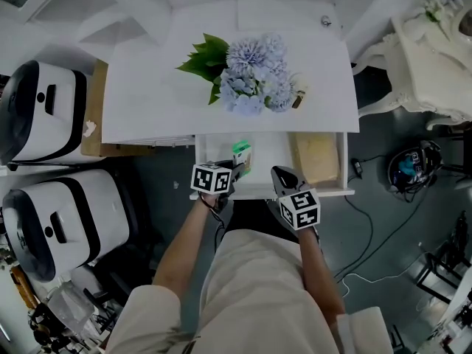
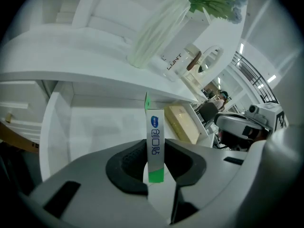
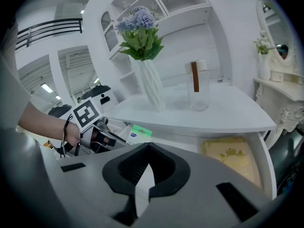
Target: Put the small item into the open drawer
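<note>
Two grippers are hovering at the front of the open drawer [image 1: 273,192], which is standing pulled out from under the white tabletop [image 1: 147,102].

Left of the drawer, two white rounded machines [image 1: 44,109] are sitting well clear of it.

Over the drawer's left half, the left gripper [image 1: 237,168] is holding the small box [image 1: 242,152]. Its jaws are standing partly apart, and the pads are pressing on the white-and-green box's narrow sides. The left gripper view shows the box [image 2: 155,141] standing upright in the left gripper [image 2: 154,163], with the drawer's left wall [image 2: 50,127] beyond it. Whether the box is touching the drawer floor cannot be determined.

At the drawer's front edge, towards its middle, the right gripper [image 1: 280,174] is pointing into the cavity. The right gripper view shows the right gripper [image 3: 145,172] with its jaws closed tip to tip and nothing between them.

In the drawer's right half, a flat yellow packet [image 1: 316,157] is lying on the floor.

Behind the drawer, on the tabletop, a vase of blue flowers [image 1: 251,72] is standing, with a glass jar [image 1: 299,98] just right of it.
</note>
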The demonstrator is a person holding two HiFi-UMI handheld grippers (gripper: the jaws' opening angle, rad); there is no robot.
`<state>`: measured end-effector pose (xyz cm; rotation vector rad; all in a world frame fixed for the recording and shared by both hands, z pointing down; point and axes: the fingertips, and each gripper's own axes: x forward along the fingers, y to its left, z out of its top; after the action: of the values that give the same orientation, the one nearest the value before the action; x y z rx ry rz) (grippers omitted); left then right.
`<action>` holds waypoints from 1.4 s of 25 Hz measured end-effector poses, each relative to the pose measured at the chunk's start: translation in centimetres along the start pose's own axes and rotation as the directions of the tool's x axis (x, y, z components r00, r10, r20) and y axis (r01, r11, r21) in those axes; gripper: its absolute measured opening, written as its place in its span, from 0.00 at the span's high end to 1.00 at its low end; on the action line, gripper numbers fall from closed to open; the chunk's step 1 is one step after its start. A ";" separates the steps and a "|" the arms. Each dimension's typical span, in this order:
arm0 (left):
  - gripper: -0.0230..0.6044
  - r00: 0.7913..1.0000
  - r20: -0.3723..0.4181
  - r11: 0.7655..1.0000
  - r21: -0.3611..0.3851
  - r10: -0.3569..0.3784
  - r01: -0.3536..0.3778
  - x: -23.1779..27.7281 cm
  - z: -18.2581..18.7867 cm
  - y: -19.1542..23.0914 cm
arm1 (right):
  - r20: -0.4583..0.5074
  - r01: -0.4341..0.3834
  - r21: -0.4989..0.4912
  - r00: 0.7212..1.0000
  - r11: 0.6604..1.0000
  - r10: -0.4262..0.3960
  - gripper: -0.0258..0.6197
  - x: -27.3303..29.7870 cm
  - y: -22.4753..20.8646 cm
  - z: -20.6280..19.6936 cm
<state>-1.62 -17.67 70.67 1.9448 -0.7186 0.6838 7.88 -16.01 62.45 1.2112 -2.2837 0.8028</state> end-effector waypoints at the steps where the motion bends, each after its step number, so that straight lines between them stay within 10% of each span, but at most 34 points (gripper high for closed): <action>1: 0.80 1.000 -0.008 1.000 -0.007 0.004 -0.004 0.4 0.1 0.2 | -0.003 0.002 -0.005 1.000 1.000 -0.002 0.92 -0.1 -0.1 -0.1; 15: 0.80 0.993 -0.117 0.997 -0.080 -0.006 -0.003 5.4 -0.8 2.1 | -0.029 0.038 0.019 0.999 0.999 -0.038 0.92 -0.8 -1.5 -1.7; 35: 0.77 0.999 -0.040 0.978 -0.203 0.036 -0.044 5.9 0.8 5.0 | -0.067 0.048 0.011 0.997 0.999 -0.048 0.92 -0.6 -1.3 -3.3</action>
<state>-1.06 -21.58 77.38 1.7306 -0.7764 0.6419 9.64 -14.07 64.87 1.2217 -2.1916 0.8282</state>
